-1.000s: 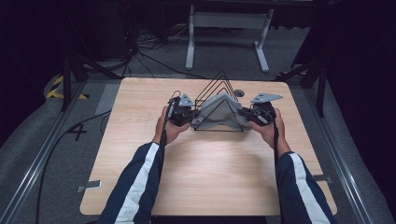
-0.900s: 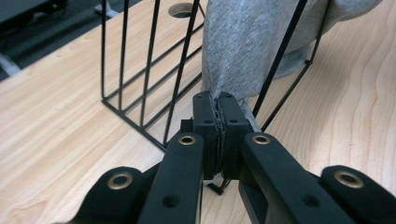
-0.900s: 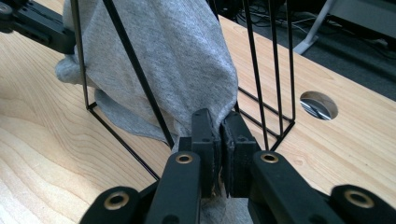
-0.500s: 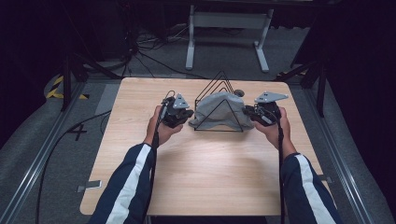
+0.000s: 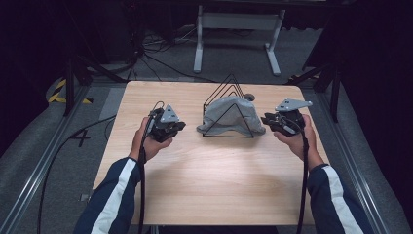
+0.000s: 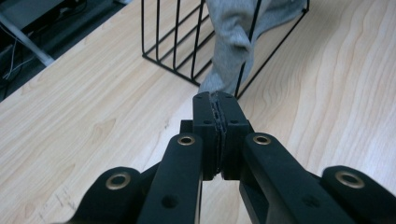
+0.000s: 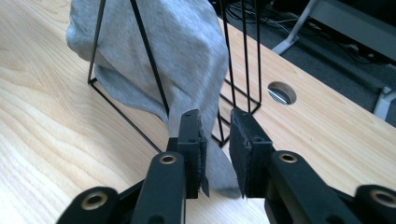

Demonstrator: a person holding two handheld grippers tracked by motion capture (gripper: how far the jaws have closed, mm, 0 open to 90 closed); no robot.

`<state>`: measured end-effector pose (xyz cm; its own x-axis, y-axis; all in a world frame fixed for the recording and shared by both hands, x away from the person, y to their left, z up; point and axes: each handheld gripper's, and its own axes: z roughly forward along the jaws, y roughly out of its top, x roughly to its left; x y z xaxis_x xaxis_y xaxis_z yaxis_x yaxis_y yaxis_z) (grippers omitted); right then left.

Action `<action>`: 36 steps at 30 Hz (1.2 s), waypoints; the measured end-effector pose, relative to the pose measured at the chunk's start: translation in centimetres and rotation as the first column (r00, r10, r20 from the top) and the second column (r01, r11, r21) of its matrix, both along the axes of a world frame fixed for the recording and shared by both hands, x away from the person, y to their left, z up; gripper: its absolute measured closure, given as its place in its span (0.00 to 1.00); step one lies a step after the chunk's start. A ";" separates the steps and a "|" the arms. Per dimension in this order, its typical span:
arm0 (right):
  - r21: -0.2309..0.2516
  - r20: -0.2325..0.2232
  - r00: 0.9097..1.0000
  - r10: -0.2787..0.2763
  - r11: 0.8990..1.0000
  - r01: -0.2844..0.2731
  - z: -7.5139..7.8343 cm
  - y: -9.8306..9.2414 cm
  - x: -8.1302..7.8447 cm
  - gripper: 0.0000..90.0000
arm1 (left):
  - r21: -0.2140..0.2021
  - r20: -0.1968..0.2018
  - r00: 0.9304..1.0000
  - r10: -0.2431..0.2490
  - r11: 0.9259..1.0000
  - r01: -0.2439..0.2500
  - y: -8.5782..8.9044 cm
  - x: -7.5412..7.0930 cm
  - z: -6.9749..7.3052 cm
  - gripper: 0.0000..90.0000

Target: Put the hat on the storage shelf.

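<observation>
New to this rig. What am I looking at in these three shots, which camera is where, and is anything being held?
There is no robot here: a person stands at a wooden table with a handheld two-jaw gripper in each hand. The high view looks down from above the person's side, with the left gripper at its left and the right gripper at its right. The other two pictures come from cameras riding on the grippers, each looking along its own black jaws. On the table stands a black wire rack made of triangular frames, with a grey cloth draped over it. The left gripper's jaws are shut on nothing. The right gripper's jaws are open, either side of the cloth's hanging end, not clamping it.
</observation>
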<state>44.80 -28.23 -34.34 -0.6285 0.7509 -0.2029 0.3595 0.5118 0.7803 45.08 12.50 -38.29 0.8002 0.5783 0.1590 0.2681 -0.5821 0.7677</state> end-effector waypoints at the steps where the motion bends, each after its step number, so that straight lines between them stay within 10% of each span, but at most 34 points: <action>1: -0.001 -0.002 1.000 -0.005 1.000 0.005 0.0 -0.2 -0.1 0.82 | 0.001 0.000 1.000 -0.001 1.000 0.001 0.1 -0.2 -0.1 0.97; 36: -0.048 -0.065 0.996 -0.058 0.997 0.055 -4.3 -4.9 -6.2 0.42 | 0.120 -0.075 0.997 0.008 0.993 0.001 5.7 -5.7 -3.0 0.57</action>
